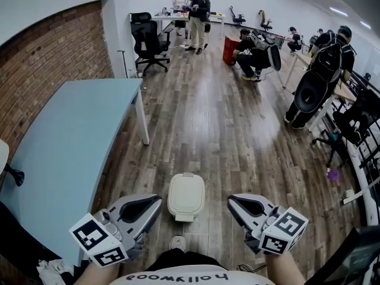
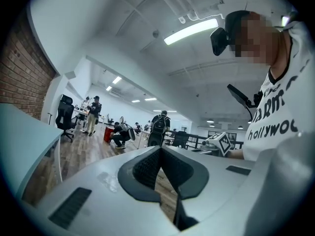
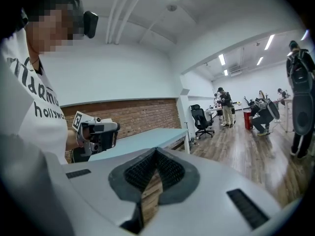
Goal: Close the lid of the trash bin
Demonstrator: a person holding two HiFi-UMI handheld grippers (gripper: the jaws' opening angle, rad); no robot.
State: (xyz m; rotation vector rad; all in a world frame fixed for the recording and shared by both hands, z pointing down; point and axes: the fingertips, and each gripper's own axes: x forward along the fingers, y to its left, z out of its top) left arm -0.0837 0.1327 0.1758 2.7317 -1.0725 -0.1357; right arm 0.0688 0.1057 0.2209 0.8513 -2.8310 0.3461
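A small cream trash bin (image 1: 186,196) stands on the wooden floor just in front of my feet, its lid lying flat down on top. My left gripper (image 1: 158,199) hangs to the left of the bin and my right gripper (image 1: 231,200) to the right, both level with it and apart from it. Each is shut with nothing between its jaws. The left gripper view looks across the left gripper (image 2: 160,148) toward the room, and the right gripper's marker cube (image 2: 221,141) shows in it. In the right gripper view, past the right gripper (image 3: 156,150), the left gripper (image 3: 96,132) shows. The bin is hidden in both gripper views.
A light blue table (image 1: 71,147) runs along the brick wall (image 1: 53,52) at my left. Black office chairs (image 1: 147,40), a red bin (image 1: 230,48) and several people fill the far end and right side. My shoe (image 1: 177,242) is behind the bin.
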